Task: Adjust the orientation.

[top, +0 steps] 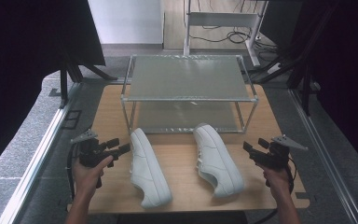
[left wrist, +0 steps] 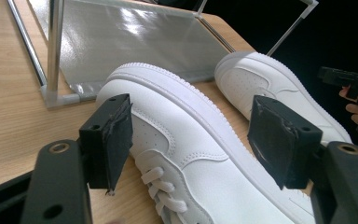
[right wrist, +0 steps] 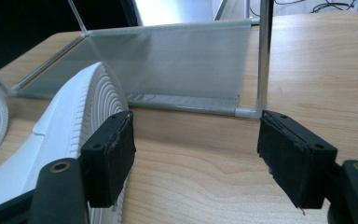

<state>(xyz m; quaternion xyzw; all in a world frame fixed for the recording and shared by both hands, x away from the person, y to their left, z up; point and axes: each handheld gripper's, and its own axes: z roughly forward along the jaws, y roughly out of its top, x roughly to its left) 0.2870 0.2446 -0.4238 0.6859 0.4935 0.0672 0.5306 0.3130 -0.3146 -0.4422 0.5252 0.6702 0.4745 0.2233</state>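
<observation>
Two white leather low-top sneakers lying side by side on the light wooden bench (top: 261,126), just in front of the two-tier metal-framed shoe rack with grey mesh shelves (top: 189,77). Left sneaker (top: 148,167) near the left hand-held gripper (top: 121,148); right sneaker (top: 216,158) a little apart from the right hand-held gripper (top: 251,148). Both shelves bare.

Approach stage, by the look of it: neither shoe gripped yet, both resting on the bench. Left hand-held gripper wide open, black padded jaws spread on either side of the left sneaker's heel and collar in the left gripper view (left wrist: 186,135), not touching the leather. Right hand-held gripper likewise spread open (right wrist: 196,154), with bare wood between the pads and the ribbed sole edge of the right sneaker (right wrist: 81,116) off beside the left pad.

Long axes running roughly front to back, slanting slightly towards the person's right on the near side. Left sneaker with heel towards the rack, toe towards the person; right sneaker apparently matching it, though its ends hard to tell apart.

Next move, probably: closing the left jaws across the heel or side wall, swinging the right hand-held gripper inward onto its shoe, then lifting each onto a shelf.
</observation>
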